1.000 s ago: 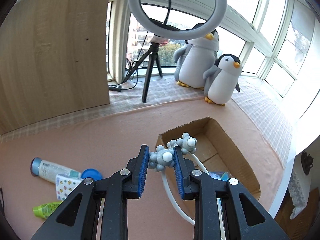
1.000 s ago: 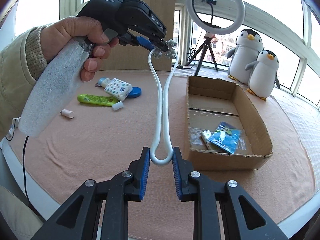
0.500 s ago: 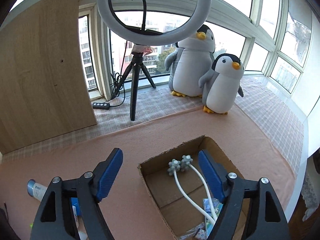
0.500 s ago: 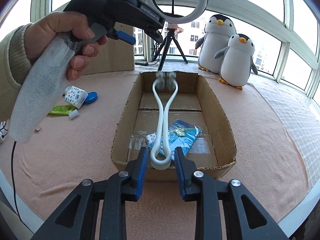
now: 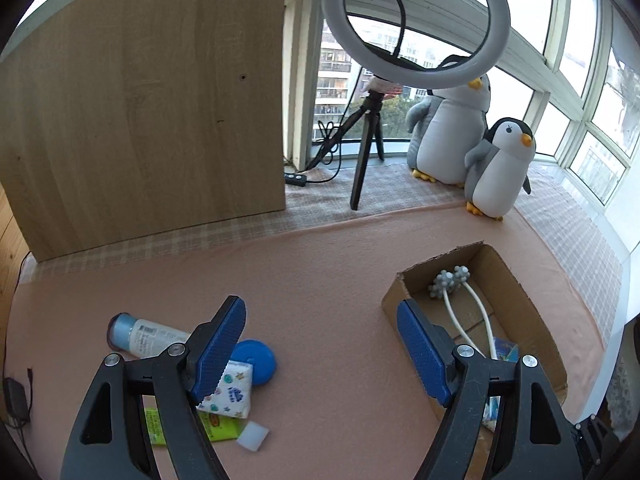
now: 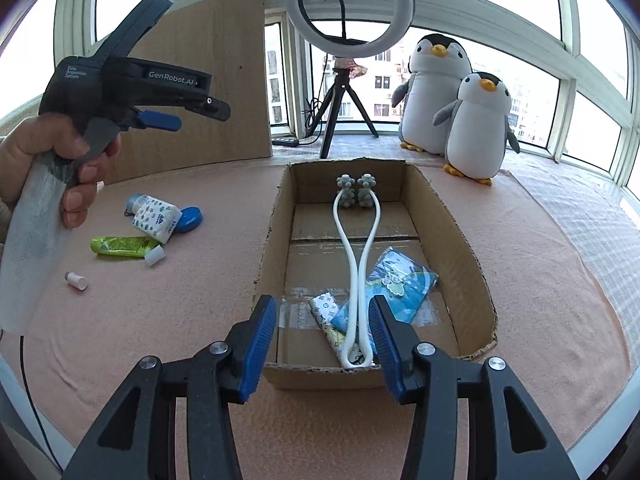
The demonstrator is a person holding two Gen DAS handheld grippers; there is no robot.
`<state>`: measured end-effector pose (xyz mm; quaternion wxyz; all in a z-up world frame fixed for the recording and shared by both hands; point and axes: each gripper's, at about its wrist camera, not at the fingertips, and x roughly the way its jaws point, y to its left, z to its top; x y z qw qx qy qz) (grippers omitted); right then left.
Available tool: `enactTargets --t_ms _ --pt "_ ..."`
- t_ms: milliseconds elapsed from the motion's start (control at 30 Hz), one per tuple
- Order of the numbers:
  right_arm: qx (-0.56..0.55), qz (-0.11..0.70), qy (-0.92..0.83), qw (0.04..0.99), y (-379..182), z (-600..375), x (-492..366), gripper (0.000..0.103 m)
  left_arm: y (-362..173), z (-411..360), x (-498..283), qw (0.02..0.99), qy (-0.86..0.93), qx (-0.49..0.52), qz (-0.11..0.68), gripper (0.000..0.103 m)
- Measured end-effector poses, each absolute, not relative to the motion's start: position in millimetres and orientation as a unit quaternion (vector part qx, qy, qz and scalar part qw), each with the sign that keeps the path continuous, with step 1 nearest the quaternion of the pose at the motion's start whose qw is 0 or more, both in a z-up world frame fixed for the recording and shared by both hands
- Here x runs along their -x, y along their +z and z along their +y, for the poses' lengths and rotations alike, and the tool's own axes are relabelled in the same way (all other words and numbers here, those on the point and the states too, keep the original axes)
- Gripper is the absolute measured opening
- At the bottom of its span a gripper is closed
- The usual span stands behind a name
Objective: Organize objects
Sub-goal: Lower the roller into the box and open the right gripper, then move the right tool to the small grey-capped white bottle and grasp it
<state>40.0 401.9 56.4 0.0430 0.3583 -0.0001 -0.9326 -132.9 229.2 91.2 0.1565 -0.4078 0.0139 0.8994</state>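
Inside box (image 6: 472,248) walls, massager (image 6: 356,264) lies free; right tongs (image 6: 323,344) opening, left tongs (image 5: 320,354) wide.

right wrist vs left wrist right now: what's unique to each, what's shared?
Right wrist only: the person's hand holding the left gripper, a small white cap, and the blue packet in full. Its own right gripper has jaws opening, clear of the massager.

Left wrist only: the power adapter at the mat's edge.

Both: cardboard box, white massager, green tube, tissue pack, penguins, ring light.
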Motion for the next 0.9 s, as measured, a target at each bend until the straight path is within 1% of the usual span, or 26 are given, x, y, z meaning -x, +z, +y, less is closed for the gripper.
enactTargets --t_ms 133,333,500,633,733,833,900 --pt "-0.364 0.018 -0.928 0.08 55.9 370.2 -28.3 0.044 85.6 165.2 123.9 0.115 0.903 0.414 -0.01 0.081" --pt "-0.386 0.054 -0.906 0.166 43.7 302.4 -11.4 0.044 74.0 55.3 100.0 0.037 0.906 0.42 -0.046 0.081" --pt "-0.414 0.103 -0.867 0.257 18.7 228.0 -3.9 0.045 62.7 -42.9 65.8 -0.037 0.901 0.423 -0.086 0.081" --pt "-0.424 0.163 -0.831 0.321 -5.0 165.6 -3.3 0.045 47.1 -106.8 29.2 -0.085 0.89 0.43 -0.123 0.081" --pt "-0.424 0.19 -0.816 0.342 -19.8 132.4 2.6 0.046 30.7 -137.6 6.7 -0.109 0.878 0.444 -0.145 0.081" --pt "-0.432 0.173 -0.819 0.336 -17.1 124.6 15.9 0.046 14.0 -149.6 -12.0 -0.117 0.87 0.453 -0.158 0.081" --pt "-0.435 0.178 -0.824 0.317 -17.0 126.5 25.1 0.046 2.8 -149.9 -18.6 -0.115 0.865 0.459 -0.168 0.082"
